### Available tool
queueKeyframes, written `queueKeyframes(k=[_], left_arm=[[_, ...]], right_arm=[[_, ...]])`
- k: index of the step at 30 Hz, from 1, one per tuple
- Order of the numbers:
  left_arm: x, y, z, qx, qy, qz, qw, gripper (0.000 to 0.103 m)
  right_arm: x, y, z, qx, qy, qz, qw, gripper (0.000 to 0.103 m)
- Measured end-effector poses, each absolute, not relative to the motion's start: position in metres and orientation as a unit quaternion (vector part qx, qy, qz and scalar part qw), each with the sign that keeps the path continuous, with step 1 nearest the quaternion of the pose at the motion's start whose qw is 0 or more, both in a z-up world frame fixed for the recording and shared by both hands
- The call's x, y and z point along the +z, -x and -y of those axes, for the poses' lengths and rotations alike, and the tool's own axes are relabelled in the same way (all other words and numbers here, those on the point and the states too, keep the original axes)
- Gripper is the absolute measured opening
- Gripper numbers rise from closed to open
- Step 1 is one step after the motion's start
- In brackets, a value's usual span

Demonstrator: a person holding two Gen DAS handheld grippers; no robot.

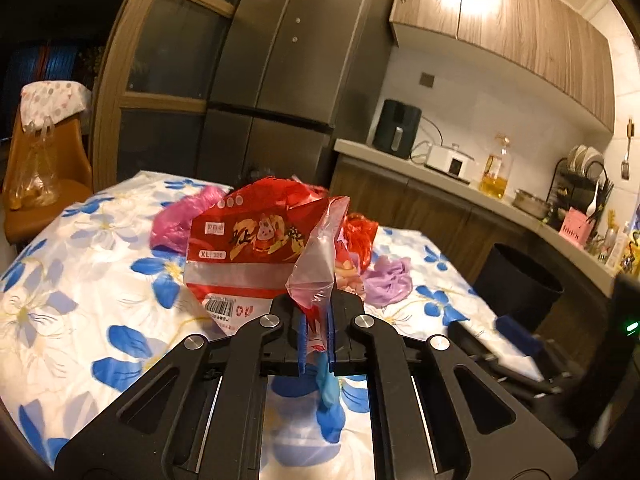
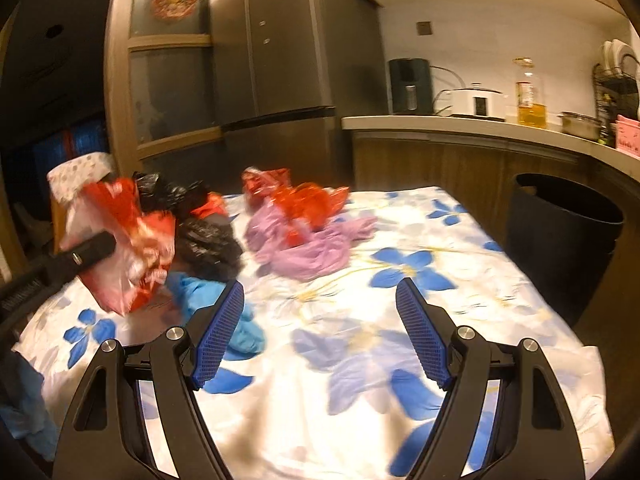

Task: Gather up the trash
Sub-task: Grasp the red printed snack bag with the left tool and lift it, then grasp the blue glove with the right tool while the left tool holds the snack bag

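My left gripper (image 1: 317,320) is shut on a corner of a red and clear plastic package bag (image 1: 248,248), which stands up crumpled in front of it. In the right wrist view that bag (image 2: 128,248) hangs lifted off the cloth at the left, in the left gripper (image 2: 106,244). My right gripper (image 2: 319,284) is open over the flowered tablecloth with nothing between its blue pads (image 2: 222,332). Ahead of it lie a purple bag (image 2: 308,248), a red crinkled wrapper (image 2: 304,200), a black bag (image 2: 204,236) and a light blue scrap (image 2: 244,328). A pink bag (image 1: 180,220) lies behind the held one.
A black bin (image 2: 560,232) stands on the floor off the table's right side, below the counter (image 2: 460,124). The counter carries an oil bottle, appliances and a dish rack. A grey fridge (image 1: 280,80) rises behind the table, and a chair (image 1: 44,184) stands at the far left.
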State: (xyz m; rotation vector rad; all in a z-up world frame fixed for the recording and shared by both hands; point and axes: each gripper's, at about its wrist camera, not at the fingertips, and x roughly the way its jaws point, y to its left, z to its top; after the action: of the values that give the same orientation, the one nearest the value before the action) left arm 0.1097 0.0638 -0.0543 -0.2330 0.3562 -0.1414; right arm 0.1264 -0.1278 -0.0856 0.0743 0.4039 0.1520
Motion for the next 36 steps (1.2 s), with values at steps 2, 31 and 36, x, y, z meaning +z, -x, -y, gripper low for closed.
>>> queueKeyframes(k=[2,31,36], left_arm=[[-0.050,-0.102,-0.070,-0.067,0.120,-0.168,0.976,0.006],[-0.028,-0.061,-0.088,-0.038,0.112,-0.133,0.984,0.006],[-0.024,-0.053,-0.086,-0.033,0.113,-0.126,0.985,0.006]], right_arm=[[-0.088,-0.129,0.120,0.087,-0.034,-0.205,0.974,0.074],[-0.109,-0.153,0.080,0.148,-0.014,-0.257,0.955,0.001],[-0.090,-0.137,0.096,0.143,-0.028,-0.230,0.962,0.001]])
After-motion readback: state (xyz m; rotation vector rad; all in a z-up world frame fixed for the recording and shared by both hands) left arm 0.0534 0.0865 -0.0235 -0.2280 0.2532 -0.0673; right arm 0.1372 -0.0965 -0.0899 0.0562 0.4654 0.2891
